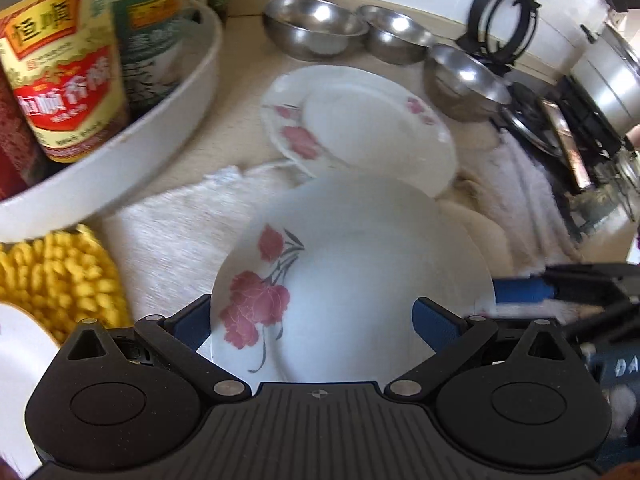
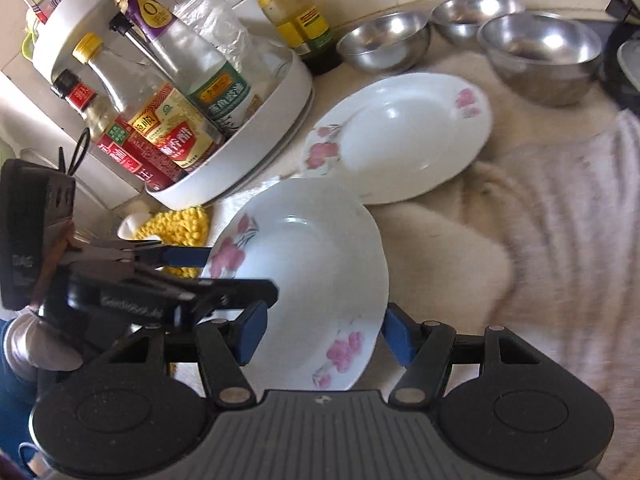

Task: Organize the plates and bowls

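Both the left gripper (image 1: 312,320) and right gripper (image 2: 320,332), jaws spread, straddle opposite rims of the near floral plate (image 2: 304,280) on the towel (image 2: 540,220), apparently mid-pickup; stacking onto the far plate (image 2: 400,136) needs firm closure first.

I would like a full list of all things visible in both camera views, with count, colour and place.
Floral plates: 2, white with pink flowers, on the towel, near one between the jaws.
Steel bowls: 3, silver, rear counter.
Towel: 1, cream, under the plates.
Bottle tray: 1, white, left, holding sauce bottles.
Yellow cloth: 1, beside the tray.
Left gripper: black and blue, jaws apart around the near plate.
Right gripper: same, opposite rim.
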The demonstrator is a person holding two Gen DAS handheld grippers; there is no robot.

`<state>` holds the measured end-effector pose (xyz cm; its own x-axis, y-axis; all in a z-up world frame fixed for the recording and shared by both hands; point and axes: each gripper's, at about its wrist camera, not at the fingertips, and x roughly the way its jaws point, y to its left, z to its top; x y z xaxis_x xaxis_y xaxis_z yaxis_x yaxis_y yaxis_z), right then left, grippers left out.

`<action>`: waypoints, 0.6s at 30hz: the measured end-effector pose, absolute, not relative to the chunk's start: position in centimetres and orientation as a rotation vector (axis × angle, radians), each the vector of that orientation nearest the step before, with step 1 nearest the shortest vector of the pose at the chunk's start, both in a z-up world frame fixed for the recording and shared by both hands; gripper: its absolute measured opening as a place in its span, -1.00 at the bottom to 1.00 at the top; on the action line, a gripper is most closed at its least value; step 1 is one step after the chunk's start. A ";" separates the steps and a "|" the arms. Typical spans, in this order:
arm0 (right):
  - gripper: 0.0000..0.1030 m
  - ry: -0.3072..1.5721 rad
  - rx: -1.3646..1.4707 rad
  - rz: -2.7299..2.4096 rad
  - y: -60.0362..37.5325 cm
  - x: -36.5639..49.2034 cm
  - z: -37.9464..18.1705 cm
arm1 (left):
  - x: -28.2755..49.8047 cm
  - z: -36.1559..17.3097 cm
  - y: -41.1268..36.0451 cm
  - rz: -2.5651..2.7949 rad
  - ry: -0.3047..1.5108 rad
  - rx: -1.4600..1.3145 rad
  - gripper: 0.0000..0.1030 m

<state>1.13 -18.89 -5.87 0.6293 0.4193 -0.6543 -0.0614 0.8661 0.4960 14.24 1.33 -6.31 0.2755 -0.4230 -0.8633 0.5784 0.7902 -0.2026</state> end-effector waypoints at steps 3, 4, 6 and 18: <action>0.55 0.885 0.461 0.249 -20.5 -0.1 -5.5 | 12.7 -6.1 0.2 -0.720 1.117 0.136 0.99; 0.55 0.895 0.453 0.239 -21.0 -0.5 -5.4 | 12.1 -6.0 -0.3 -0.739 1.118 0.134 0.99; 0.55 0.905 0.447 0.211 -22.0 -1.2 -5.5 | 11.2 -6.0 -1.3 -0.769 1.122 0.124 0.99; 0.55 0.933 0.408 0.259 -24.9 -2.0 -6.4 | 9.2 -7.0 -2.4 -0.702 1.151 0.032 0.98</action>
